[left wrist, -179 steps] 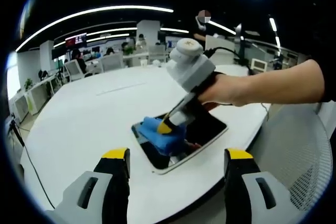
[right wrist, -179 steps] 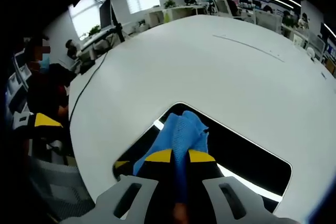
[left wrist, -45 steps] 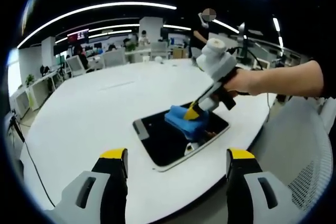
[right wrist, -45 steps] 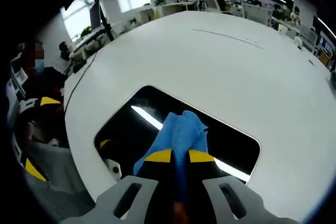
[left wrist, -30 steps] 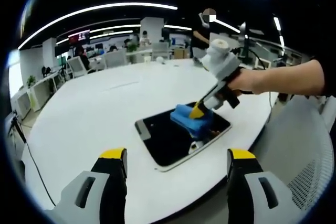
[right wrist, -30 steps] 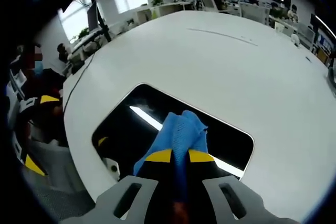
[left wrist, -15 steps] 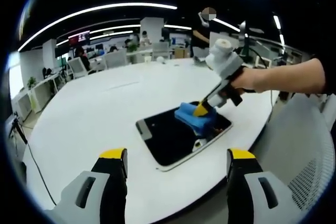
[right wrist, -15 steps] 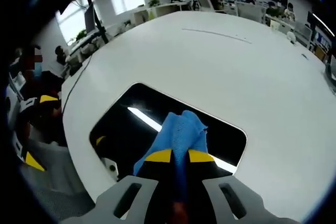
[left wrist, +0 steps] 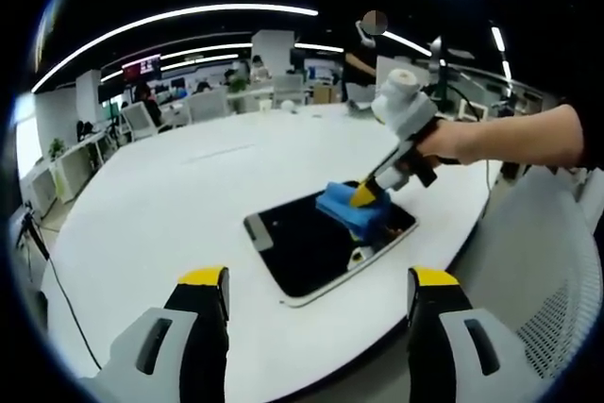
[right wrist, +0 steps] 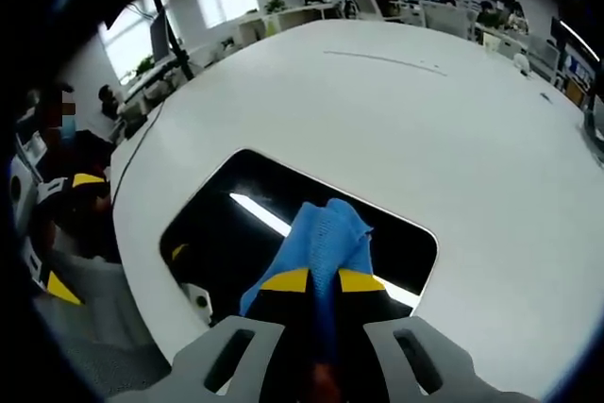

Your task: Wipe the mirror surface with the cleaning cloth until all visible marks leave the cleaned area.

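A dark rectangular mirror [left wrist: 300,248] with a white rim lies flat on the round white table [left wrist: 160,186]. My right gripper [left wrist: 364,196], held by a hand, presses a folded blue cloth [left wrist: 349,211] onto the mirror's far right end. In the right gripper view, that gripper [right wrist: 323,282] is shut on the blue cloth [right wrist: 327,230], which rests on the mirror [right wrist: 222,224]. A ceiling light strip reflects in the glass. My left gripper [left wrist: 319,280] stands open off the table's near edge, nothing between its jaws; it also appears as the left gripper [right wrist: 68,233] beyond the table edge.
The white table [right wrist: 425,110] spreads wide and bare beyond the mirror. A grey mesh chair [left wrist: 528,261] stands at the right of the table edge. A seated person [right wrist: 71,139] and office desks lie far behind. A cable [left wrist: 57,299] hangs at the table's left.
My right gripper has slid the blue cloth across the mirror toward its far right end. The left gripper has stayed open and almost still.
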The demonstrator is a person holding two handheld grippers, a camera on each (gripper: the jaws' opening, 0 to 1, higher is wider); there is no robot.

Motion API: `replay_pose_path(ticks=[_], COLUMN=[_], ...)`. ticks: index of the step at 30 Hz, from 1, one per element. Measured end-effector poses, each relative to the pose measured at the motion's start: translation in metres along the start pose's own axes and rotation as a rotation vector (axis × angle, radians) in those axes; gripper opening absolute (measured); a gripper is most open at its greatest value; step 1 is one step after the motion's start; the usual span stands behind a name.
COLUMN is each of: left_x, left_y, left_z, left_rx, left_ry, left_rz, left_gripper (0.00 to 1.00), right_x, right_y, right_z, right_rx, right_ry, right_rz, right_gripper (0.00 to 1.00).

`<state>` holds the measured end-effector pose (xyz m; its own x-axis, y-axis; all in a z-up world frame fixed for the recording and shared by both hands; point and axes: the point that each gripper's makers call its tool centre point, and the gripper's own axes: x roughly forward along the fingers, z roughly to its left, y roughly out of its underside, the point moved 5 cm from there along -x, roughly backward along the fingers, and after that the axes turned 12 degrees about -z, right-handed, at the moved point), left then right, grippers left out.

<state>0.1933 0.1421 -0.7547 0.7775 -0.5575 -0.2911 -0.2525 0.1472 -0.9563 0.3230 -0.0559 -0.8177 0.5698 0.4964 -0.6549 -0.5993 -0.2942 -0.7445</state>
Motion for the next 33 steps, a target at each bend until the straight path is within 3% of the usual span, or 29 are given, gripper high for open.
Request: replay_pose_path(ticks=[33], left_x=[0.001], left_y=[-0.001], left_z=[-0.001], left_rx=[-0.006], left_ry=[0.005], left_rz=[-0.004], left_gripper=[0.77], right_x=[-0.01], right_y=[0.006], right_z=[-0.014], right_rx=[0.014], right_ry=[0.027], right_rz=[-0.001], right_gripper=[0.04])
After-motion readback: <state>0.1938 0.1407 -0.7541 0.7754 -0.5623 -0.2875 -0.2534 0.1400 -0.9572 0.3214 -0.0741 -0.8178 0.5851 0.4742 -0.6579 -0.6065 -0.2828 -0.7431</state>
